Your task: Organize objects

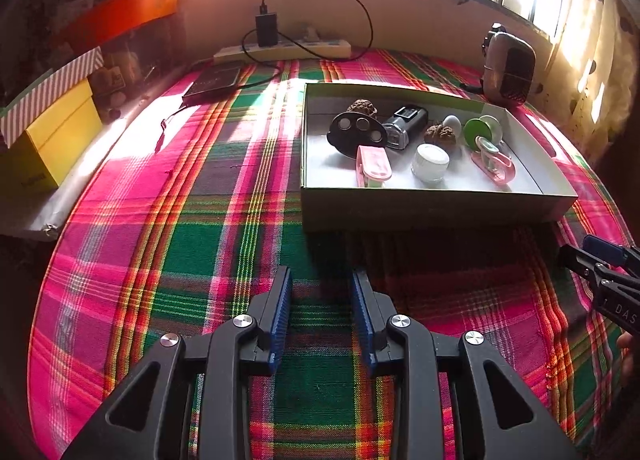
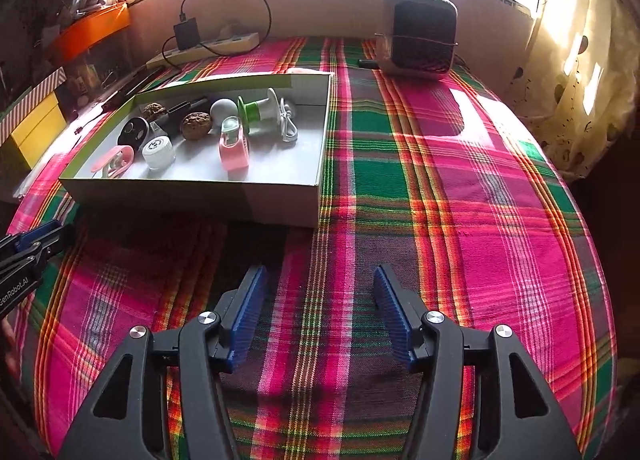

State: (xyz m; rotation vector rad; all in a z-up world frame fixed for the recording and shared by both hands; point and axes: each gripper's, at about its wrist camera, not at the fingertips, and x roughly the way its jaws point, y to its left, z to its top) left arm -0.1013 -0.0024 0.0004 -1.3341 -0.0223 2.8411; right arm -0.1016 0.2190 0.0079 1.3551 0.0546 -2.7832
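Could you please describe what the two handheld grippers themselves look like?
Both the left gripper and right gripper have black plastic linkage arms with triangular cut-outs, round silver pivot bolts, and ribbed blue finger pads. White lettering marks each body's side.

A plaid cloth [image 1: 160,244] covers the bed. At twelve o'clock a power strip [image 1: 282,49] lies along the wall, a black charger [image 1: 266,29] plugged in. At two o'clock stands a small heater [image 2: 418,35]. At nine o'clock sits a yellow box [image 1: 52,143].
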